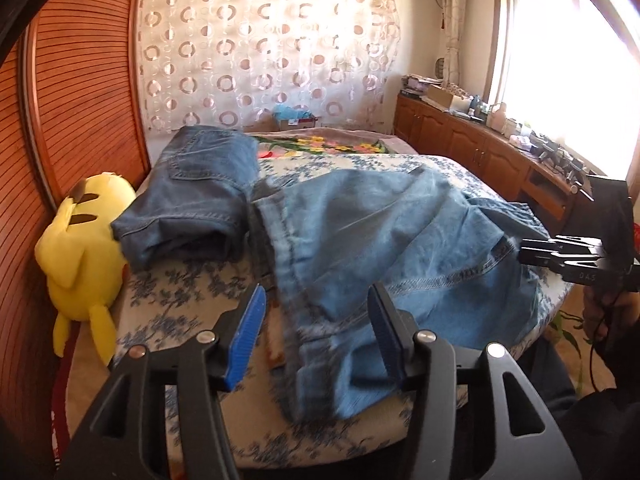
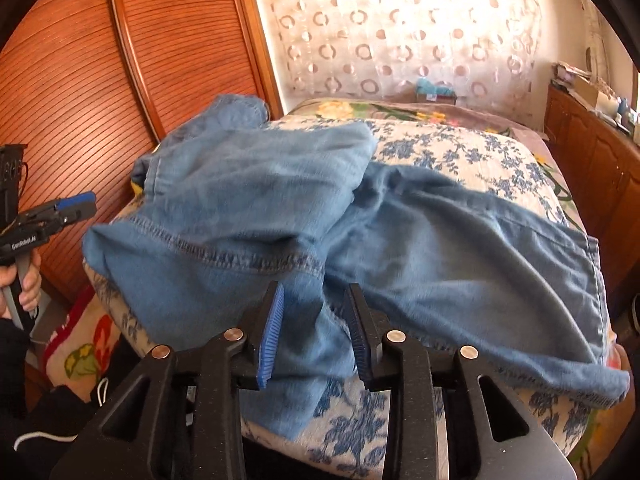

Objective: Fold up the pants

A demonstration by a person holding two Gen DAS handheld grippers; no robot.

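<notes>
Pants [image 1: 384,248] in light blue denim lie rumpled across the near edge of the bed [image 2: 460,144]. Your left tool [image 1: 316,340] and right tool [image 2: 316,332] are each spread apart, denim lying loose between their blue pads, not pinched.

The light blue denim pants [image 1: 360,240] lie rumpled across the near end of the bed, one part folded over another so that the contrast-stitched seam runs along the upper layer. A hem hangs over the near edge of the mattress, and in the right wrist view [image 2: 460,240] one leg spreads flat toward the right. Motion blur leaves it unclear, but they seem only loosely doubled.
</notes>
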